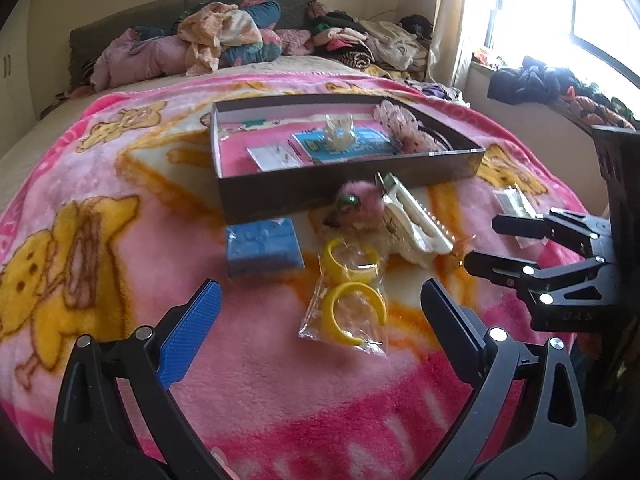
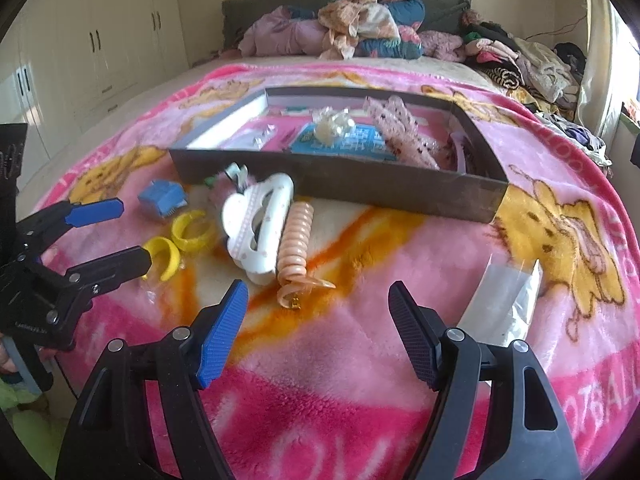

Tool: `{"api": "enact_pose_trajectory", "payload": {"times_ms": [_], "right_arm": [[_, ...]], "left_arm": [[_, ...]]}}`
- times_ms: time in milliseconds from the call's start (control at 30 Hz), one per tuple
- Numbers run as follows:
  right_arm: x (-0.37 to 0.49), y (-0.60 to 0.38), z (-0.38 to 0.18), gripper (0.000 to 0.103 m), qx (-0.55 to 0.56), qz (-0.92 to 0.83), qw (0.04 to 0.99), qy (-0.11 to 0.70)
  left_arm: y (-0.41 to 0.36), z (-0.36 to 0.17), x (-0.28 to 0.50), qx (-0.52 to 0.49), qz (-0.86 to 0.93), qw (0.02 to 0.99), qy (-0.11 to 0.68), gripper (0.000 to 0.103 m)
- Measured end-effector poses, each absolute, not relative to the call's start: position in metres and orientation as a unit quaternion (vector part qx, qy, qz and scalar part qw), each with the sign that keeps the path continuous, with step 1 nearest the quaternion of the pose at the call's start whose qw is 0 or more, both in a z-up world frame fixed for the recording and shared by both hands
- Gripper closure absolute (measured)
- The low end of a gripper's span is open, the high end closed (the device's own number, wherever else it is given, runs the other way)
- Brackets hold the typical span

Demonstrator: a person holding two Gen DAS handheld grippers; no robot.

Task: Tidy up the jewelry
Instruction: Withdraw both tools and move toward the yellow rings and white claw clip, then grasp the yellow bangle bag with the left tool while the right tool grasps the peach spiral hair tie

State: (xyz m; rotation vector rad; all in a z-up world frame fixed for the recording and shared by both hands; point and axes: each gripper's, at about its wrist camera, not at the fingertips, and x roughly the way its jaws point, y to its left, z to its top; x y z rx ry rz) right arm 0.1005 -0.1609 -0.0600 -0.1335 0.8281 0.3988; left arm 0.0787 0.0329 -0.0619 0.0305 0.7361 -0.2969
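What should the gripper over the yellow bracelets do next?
Probably lower the left hand-held gripper a little onto the bag of yellow bracelets. Its jaws stand open and empty right above the bag, which lies on the blanket outside the box.

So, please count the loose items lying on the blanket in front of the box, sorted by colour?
Yellow: 2, the bangles
Blue: 1, the small box
White: 1, the hair claw
Peach: 1, the spiral hair tie
Pink: 1, the fluffy toy
Total: 6
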Motion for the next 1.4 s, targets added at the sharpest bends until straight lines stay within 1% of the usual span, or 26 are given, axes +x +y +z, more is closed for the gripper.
{"api": "enact_pose_trajectory", "payload": {"times_ms": [200,300,367,433,500,667,767,800,833,867,933,967,1033,1100,1167,1400], "right_arm": [[0.111,-0.15,-0.069,0.033,-0.094,0.188,0.889,0.407],[0.117,-0.147,-0.076,0.034,-0.115,0.174,0.888,0.41],[0.12,-0.147,-0.079,0.04,-0.115,0.174,0.888,0.409],[0.122,-0.149,-0.079,0.05,-0.109,0.177,0.89,0.406],[0.124,-0.149,-0.079,0.055,-0.108,0.179,0.892,0.402],[0.131,-0.15,-0.078,0.054,-0.088,0.183,0.891,0.406],[0.133,-0.147,-0.078,0.057,-0.092,0.184,0.891,0.404],[0.134,-0.146,-0.078,0.062,-0.093,0.185,0.891,0.403],[0.134,-0.146,-0.078,0.07,-0.092,0.188,0.891,0.402],[0.134,-0.146,-0.077,0.07,-0.09,0.188,0.892,0.401],[0.134,-0.148,-0.077,0.07,-0.084,0.189,0.892,0.402],[0.134,-0.15,-0.076,0.07,-0.079,0.189,0.893,0.402],[0.132,-0.155,-0.075,0.071,-0.063,0.187,0.894,0.402],[0.129,-0.162,-0.073,0.071,-0.042,0.19,0.894,0.403],[0.125,-0.167,-0.07,0.071,-0.03,0.192,0.895,0.402],[0.111,-0.184,-0.06,0.071,0.013,0.199,0.896,0.396]], "left_arm": [[0.025,-0.072,0.084,0.024,-0.144,0.918,0.37,0.012],[0.022,-0.076,0.089,0.02,-0.148,0.914,0.377,0.017],[0.021,-0.077,0.09,0.021,-0.15,0.913,0.378,0.021],[0.019,-0.079,0.091,0.023,-0.151,0.913,0.379,0.026],[0.018,-0.08,0.093,0.025,-0.15,0.912,0.381,0.029],[0.014,-0.081,0.094,0.03,-0.152,0.911,0.383,0.03],[0.013,-0.082,0.095,0.035,-0.151,0.91,0.385,0.036],[0.013,-0.082,0.095,0.035,-0.15,0.91,0.385,0.039],[0.013,-0.082,0.095,0.036,-0.148,0.91,0.386,0.042],[0.013,-0.082,0.096,0.037,-0.148,0.909,0.387,0.043],[0.012,-0.082,0.096,0.041,-0.148,0.909,0.388,0.053],[0.011,-0.082,0.096,0.044,-0.15,0.908,0.389,0.054],[0.01,-0.08,0.094,0.044,-0.159,0.906,0.389,0.064],[0.009,-0.079,0.093,0.047,-0.163,0.905,0.389,0.066],[0.008,-0.079,0.092,0.047,-0.167,0.904,0.39,0.07],[0.008,-0.072,0.084,0.025,-0.187,0.899,0.396,0.071]]}}
